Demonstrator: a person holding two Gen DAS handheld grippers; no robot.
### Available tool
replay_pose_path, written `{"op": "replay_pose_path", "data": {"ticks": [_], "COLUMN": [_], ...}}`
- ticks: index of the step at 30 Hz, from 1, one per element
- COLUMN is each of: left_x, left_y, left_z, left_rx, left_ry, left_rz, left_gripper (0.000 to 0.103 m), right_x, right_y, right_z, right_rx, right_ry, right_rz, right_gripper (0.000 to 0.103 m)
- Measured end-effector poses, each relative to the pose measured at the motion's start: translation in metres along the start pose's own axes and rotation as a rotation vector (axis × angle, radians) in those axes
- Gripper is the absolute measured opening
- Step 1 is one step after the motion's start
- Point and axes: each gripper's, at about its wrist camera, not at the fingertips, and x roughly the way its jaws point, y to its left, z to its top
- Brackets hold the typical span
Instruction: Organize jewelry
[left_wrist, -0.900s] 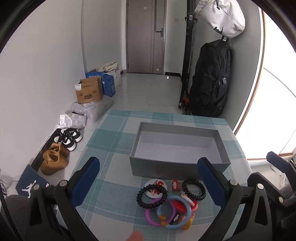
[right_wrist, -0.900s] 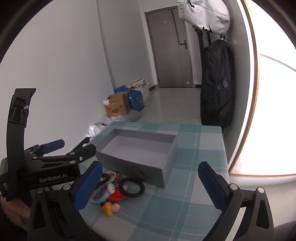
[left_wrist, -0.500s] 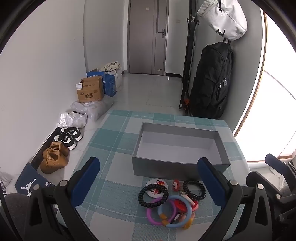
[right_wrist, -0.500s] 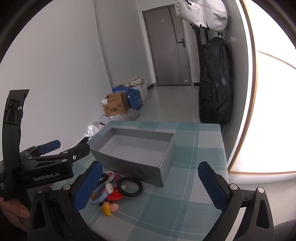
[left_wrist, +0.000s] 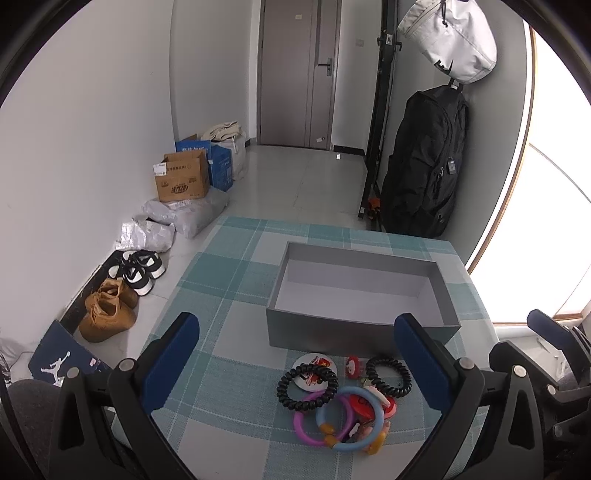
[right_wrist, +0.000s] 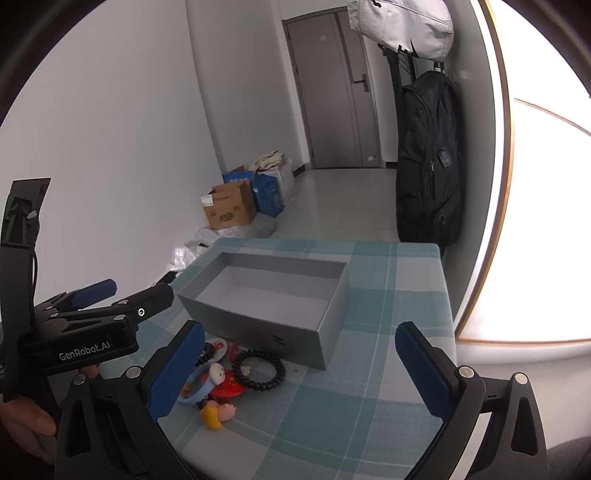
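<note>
A pile of jewelry lies on the checked tablecloth (left_wrist: 221, 369), just in front of an open grey box (left_wrist: 362, 326) with nothing inside. The pile holds two black spiral hair ties (left_wrist: 307, 384) (left_wrist: 388, 374), a purple ring (left_wrist: 304, 424), a blue ring (left_wrist: 349, 417), a round badge (left_wrist: 314, 363) and small red pieces. My left gripper (left_wrist: 295, 332) hovers open above and short of the pile. My right gripper (right_wrist: 300, 332) is open too, right of the pile (right_wrist: 236, 380) and near the box's corner (right_wrist: 321, 343). Neither gripper has anything between its fingers.
The table's left edge drops to a floor with shoes (left_wrist: 142, 267), cardboard boxes (left_wrist: 181, 181) and plastic bags. A black backpack (left_wrist: 424, 166) hangs beyond the far right corner. A bright window lies to the right. A hand (right_wrist: 26, 424) holds the left gripper's handle.
Both views have drifted only slightly, and the box and pile sit a little higher in the left wrist view. Both grippers stay open and nothing on the table has moved.
</note>
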Motion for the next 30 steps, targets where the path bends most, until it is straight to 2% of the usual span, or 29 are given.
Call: {"op": "replay_pose_path", "data": {"ticks": [5,30], "left_x": [0.0011,0.0045], "left_y": [0.0039,0.0037], "left_z": [-0.0004,-0.0043], "left_rx": [-0.012,-0.031], "left_ry": [0.003,0.049], "left_rz": [0.038,-0.065], "left_gripper": [0.102,0.102], "right_x": [0.0091,0.0097], "right_y": [0.0031,0.0033], "right_z": [0.0020,0.0018], "right_rx": [-0.006,-0.003], "right_ry": [0.017,0.028], "right_rz": [-0.004,-0.007], "right_gripper": [0.103,0.103]}}
